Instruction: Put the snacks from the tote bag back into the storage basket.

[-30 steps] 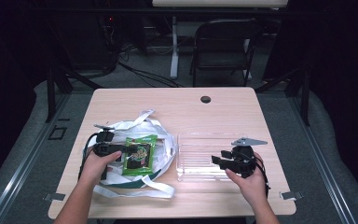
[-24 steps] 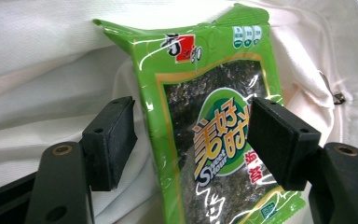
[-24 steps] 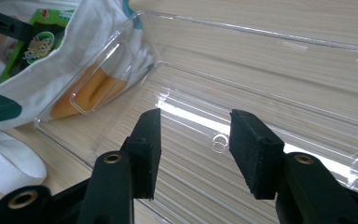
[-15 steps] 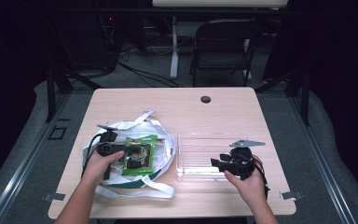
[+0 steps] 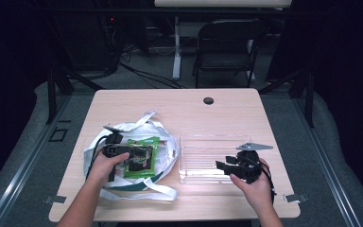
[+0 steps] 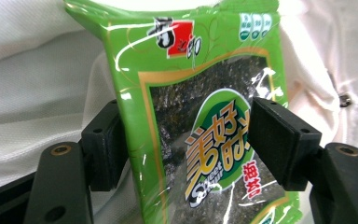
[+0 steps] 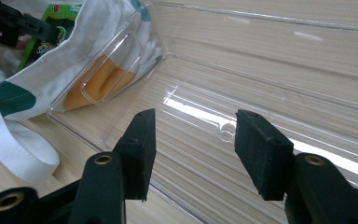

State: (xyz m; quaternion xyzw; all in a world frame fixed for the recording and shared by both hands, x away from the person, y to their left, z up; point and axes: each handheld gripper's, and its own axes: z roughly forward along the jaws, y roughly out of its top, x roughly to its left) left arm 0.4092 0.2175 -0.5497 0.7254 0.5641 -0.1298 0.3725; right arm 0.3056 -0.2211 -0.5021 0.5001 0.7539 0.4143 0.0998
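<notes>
A green seaweed snack packet [image 5: 142, 157] [image 6: 200, 140] lies flat on a white cloth bag [image 5: 165, 142] [image 6: 37, 84] at the table's left. My left gripper [image 5: 131, 153] [image 6: 184, 126] is open, with its jaws standing either side of the packet: one pad sits at the packet's left edge and the other over its right side. A clear plastic tray [image 5: 208, 139] [image 7: 261, 60] rests right of the bag. My right gripper [image 5: 222, 165] [image 7: 193, 140] hovers open over the tray's near edge, with nothing between its pads. In the right gripper view the left gripper [image 7: 9, 23] shows far off by the bag [image 7: 112, 42].
The wooden table [image 5: 170, 109] has a dark cable hole [image 5: 208, 100] near its far edge. The bag's white straps [image 5: 144, 191] trail toward the front edge. A folding chair [image 5: 227, 52] stands beyond the table.
My left gripper has slid right, toward the packet, until its jaws straddle it. The right gripper has barely moved.
</notes>
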